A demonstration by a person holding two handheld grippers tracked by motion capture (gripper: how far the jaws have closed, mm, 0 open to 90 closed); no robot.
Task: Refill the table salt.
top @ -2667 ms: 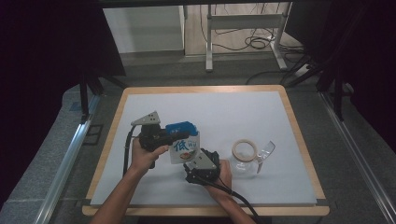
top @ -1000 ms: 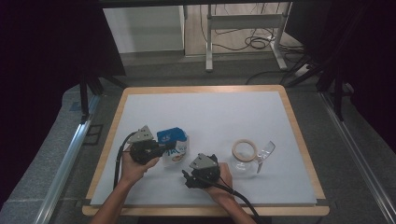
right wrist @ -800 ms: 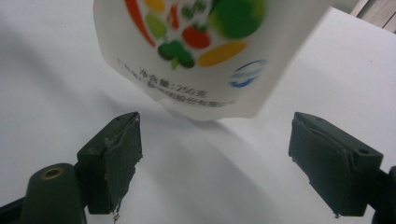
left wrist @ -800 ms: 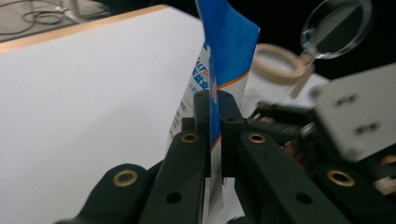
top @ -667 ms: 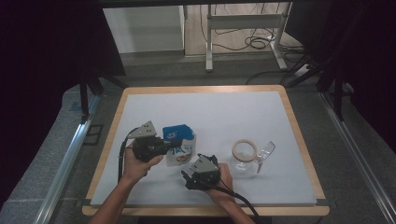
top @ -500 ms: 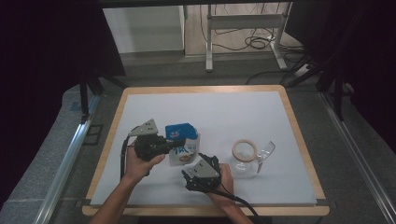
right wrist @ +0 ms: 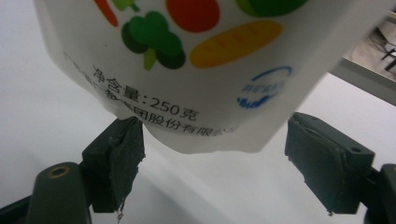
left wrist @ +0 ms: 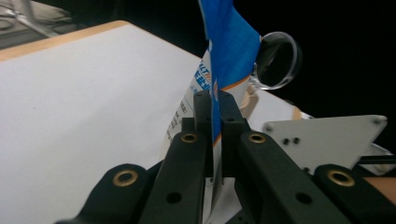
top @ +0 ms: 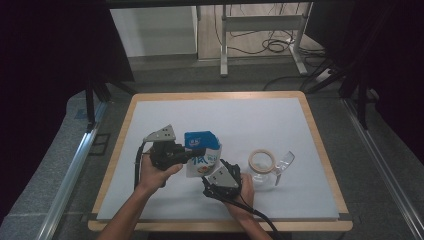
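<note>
A blue and white pouch (top: 202, 155) printed with vegetables hangs upright above the white table top (top: 240, 120). My left gripper (top: 192, 156) is shut on its blue edge; in the left gripper view both jaws of that gripper (left wrist: 215, 100) pinch the thin blue film of the pouch (left wrist: 229, 42). My right gripper (top: 216, 171) sits just below and right of the pouch. Seen from the right gripper view, the jaws of my right gripper (right wrist: 212, 158) stand wide apart, with the pouch's white bottom corner (right wrist: 187, 60) hanging between and above them. The left pad is close to it, the right pad apart.
A clear glass jar (top: 262, 167) stands to the right of my right hand, its hinged glass lid (top: 284, 165) tipped open. The same lid (left wrist: 275, 60) appears behind the pouch in the left gripper view. A wooden frame (top: 215, 95) rims the table.
My left hand has lifted the pouch and carried it slightly right, so it hangs more upright. The right gripper has stayed nearly in place beneath it.
</note>
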